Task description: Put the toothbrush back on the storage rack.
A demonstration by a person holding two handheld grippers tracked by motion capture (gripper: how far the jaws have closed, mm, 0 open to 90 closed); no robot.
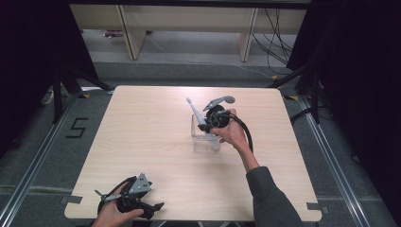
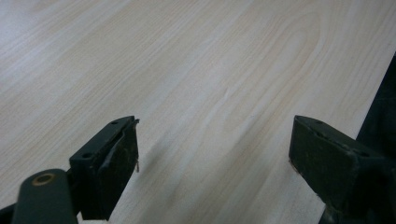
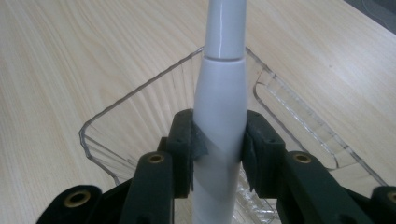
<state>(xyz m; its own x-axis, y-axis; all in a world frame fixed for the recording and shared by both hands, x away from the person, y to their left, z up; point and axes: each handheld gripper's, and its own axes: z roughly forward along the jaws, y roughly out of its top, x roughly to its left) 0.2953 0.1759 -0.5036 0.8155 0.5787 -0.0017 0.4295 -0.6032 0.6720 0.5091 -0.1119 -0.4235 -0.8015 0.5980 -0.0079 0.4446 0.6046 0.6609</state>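
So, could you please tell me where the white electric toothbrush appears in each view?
High view: the toothbrush stands tilted at table centre, over the clear container, held by the right gripper.
Right gripper view: toothbrush at centre, clamped between the jaws.
Left gripper view: bare table, no toothbrush.
Shared landmark: the clear container.

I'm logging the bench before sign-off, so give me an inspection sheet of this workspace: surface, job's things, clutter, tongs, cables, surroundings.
Surface: pale wooden table, bare apart from the job's things.
Job's things: white electric toothbrush tilted over a clear plastic box; its lower end lies inside the box.
Clutter: nothing seen.
Tongs: right tongs shut on the toothbrush handle; left tongs open, nothing between them, at the table's near left corner.
Cables: black cable trails from the right tongs along the forearm; more cables on the floor beyond the table.
Surroundings: dark curtains at both sides, wooden furniture legs behind, a 5 marked on the floor.
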